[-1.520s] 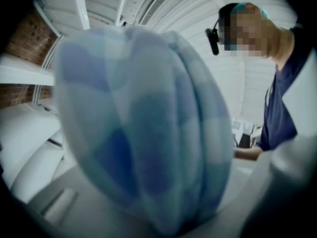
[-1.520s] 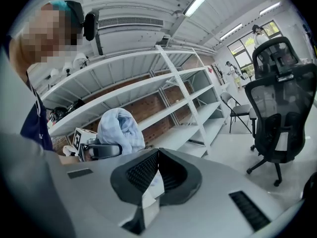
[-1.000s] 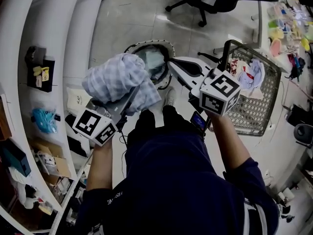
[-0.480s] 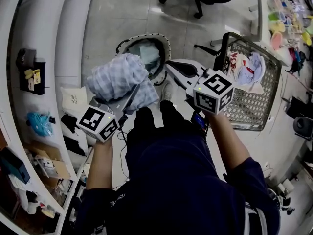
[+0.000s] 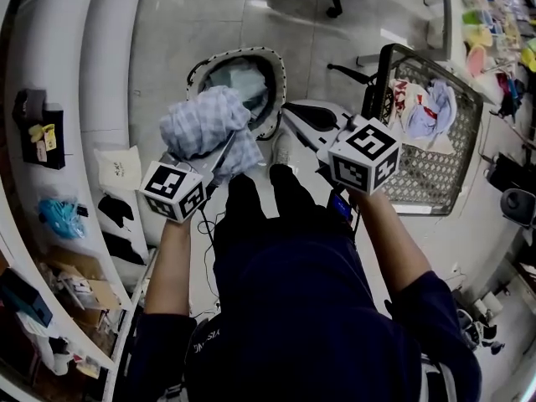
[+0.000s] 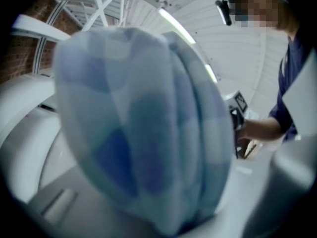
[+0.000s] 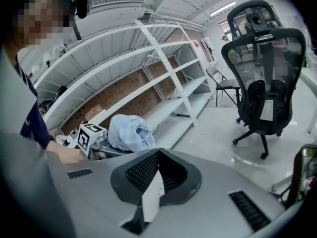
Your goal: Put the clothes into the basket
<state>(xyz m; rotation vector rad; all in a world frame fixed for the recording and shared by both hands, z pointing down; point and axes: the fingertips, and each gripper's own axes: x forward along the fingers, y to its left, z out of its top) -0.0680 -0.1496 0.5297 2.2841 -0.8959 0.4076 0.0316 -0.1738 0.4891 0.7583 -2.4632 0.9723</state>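
A blue and white checked garment [image 5: 203, 124] is bunched up in my left gripper [image 5: 221, 154], which is shut on it. In the left gripper view the garment [image 6: 143, 133] fills the picture and hides the jaws. It hangs just above the near rim of a round white laundry basket [image 5: 276, 67] on the floor, which holds pale cloth. My right gripper [image 5: 306, 121] is to the right of the garment, shut with nothing held; its black pads [image 7: 171, 175] meet. The right gripper view also shows the garment [image 7: 130, 133] from the side.
A wire basket cart [image 5: 466, 153] with several clothes stands at the right. White shelving [image 5: 50, 99] runs along the left with small items. An office chair [image 7: 262, 88] stands on the grey floor beyond. The person's legs and shoes are below the grippers.
Both grippers have come down, the left one still carrying the checked garment, now lower over the round basket's near rim.
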